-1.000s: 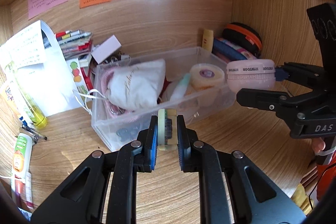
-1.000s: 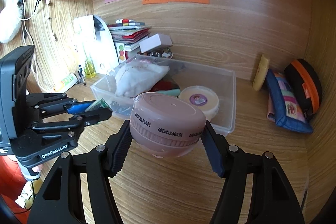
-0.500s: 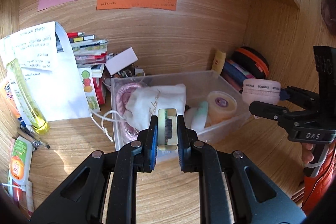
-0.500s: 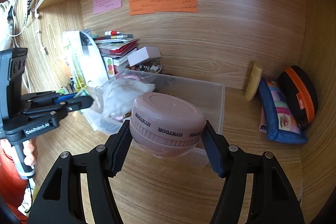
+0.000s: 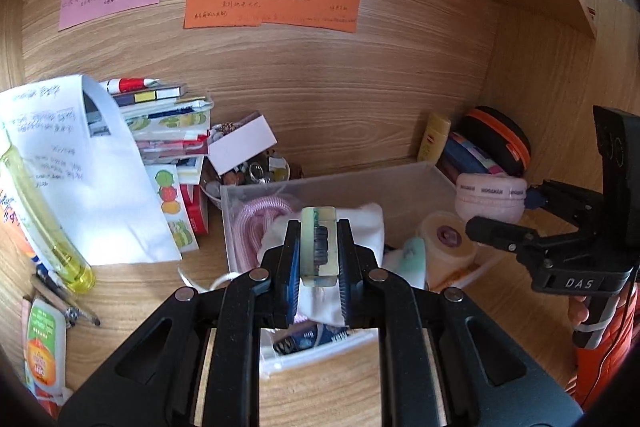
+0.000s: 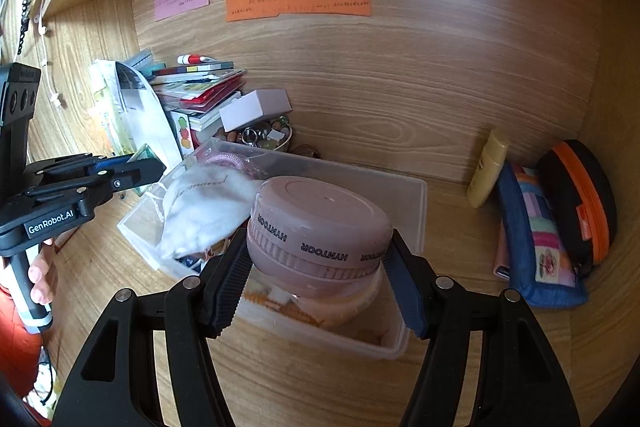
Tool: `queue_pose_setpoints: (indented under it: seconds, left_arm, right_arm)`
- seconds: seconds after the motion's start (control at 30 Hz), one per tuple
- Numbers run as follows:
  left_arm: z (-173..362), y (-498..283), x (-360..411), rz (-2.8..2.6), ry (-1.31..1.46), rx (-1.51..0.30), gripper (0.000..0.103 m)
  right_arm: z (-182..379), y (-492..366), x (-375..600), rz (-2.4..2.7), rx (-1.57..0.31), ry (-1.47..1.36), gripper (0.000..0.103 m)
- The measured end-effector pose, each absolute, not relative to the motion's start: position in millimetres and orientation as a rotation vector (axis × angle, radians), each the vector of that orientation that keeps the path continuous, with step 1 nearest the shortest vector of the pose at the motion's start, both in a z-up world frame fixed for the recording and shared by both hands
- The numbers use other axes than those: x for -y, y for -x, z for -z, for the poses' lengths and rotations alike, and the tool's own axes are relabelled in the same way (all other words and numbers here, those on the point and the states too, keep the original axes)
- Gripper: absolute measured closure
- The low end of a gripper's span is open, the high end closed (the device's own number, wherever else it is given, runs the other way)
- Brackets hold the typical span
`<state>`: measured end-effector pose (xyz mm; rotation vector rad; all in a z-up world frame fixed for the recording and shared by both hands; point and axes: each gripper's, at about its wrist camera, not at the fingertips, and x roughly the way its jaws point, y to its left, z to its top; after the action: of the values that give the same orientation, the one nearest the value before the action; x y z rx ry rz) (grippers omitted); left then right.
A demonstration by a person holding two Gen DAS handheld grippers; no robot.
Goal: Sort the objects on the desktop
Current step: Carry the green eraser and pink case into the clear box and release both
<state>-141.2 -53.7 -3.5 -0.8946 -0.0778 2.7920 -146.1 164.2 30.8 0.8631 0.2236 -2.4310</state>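
Both claws have advanced over the clear bin (image 5: 336, 183): left claw (image 5: 319, 247) clamps a translucent block (image 5: 319, 223); right claw (image 6: 318, 259), half-open, grips a pink round case (image 6: 320, 227) at 3 o'clock.

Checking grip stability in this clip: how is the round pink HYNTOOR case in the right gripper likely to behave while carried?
The pink case looks like rigid, smooth plastic, so it probably won't deform, but it could slip. The right gripper pinches its curved rim at two spots, so it might swivel or tilt. If dropped, its round shape could roll.
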Motion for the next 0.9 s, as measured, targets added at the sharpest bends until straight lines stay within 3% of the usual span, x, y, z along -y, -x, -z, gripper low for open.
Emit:
queue_pose_setpoints:
  seconds: [0.9]
  left_arm:
    - [30.1, 215.5, 77.6, -2.776, 1.079, 0.103, 0.088]
  right_arm:
    - [-3.0, 208.3, -112.4, 2.395, -0.439, -0.953, 0.042]
